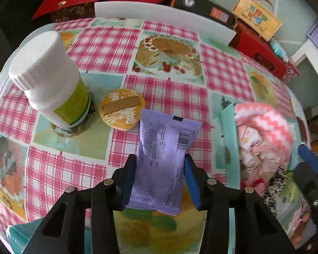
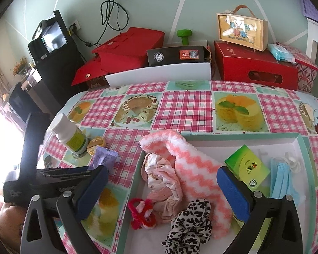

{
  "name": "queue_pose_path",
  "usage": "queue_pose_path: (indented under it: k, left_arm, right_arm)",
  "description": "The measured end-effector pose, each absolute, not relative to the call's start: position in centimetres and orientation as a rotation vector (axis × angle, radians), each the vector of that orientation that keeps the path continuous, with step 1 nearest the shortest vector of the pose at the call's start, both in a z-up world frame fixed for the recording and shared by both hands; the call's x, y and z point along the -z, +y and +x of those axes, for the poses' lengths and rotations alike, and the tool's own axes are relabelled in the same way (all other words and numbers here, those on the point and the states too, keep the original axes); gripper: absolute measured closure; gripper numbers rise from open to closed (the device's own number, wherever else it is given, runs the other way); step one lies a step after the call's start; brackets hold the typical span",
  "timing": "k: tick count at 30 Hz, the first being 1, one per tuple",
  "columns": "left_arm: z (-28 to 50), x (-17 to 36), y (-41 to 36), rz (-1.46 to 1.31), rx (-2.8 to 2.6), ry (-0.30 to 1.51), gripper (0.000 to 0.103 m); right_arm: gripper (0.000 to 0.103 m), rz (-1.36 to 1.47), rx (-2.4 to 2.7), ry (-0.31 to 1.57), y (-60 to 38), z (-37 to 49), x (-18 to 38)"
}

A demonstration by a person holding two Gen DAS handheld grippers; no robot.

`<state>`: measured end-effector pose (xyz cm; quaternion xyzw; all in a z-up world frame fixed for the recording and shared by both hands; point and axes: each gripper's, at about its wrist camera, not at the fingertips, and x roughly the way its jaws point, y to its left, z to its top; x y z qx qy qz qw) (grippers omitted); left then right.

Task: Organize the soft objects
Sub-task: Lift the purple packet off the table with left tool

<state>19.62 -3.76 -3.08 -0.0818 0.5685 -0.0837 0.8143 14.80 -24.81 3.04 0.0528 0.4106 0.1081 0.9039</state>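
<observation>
My left gripper (image 1: 160, 167) is shut on a purple soft packet (image 1: 163, 158) and holds it over the checked tablecloth; the packet also shows in the right wrist view (image 2: 103, 157). My right gripper (image 2: 162, 180) is open and empty above a teal-rimmed tray (image 2: 243, 136). In the tray lie a pink-and-white zigzag fuzzy sock (image 2: 193, 169), a pink crumpled cloth (image 2: 161, 180), a leopard scrunchie (image 2: 190, 226), a red-pink hair tie (image 2: 141, 212), a green tissue pack (image 2: 247, 167) and blue face masks (image 2: 281, 177). The tray's soft pile shows at the right of the left wrist view (image 1: 265, 139).
A white bottle with a green label (image 1: 53, 80) and a round yellow lidded cup (image 1: 122, 111) stand left of the packet. Red boxes (image 2: 254, 66), a black box (image 2: 178, 56) and a white board (image 2: 159, 74) line the table's far edge.
</observation>
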Motion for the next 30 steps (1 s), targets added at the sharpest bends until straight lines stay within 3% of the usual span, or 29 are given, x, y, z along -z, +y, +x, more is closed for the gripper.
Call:
queue_pose_path:
  k: [16,30]
  left_arm:
    - [18.4,-3.7,0.9,-0.320,0.188,1.013,0.057]
    - [14.9,-6.7,12.5,-0.454,-0.215,0.826,0.057]
  right_arm:
    - [0.000,0.024,-0.231,0.851,-21.7,14.8,-2.8]
    - [0.000,-0.117,-0.330,0.882,-14.3,15.6,-1.2]
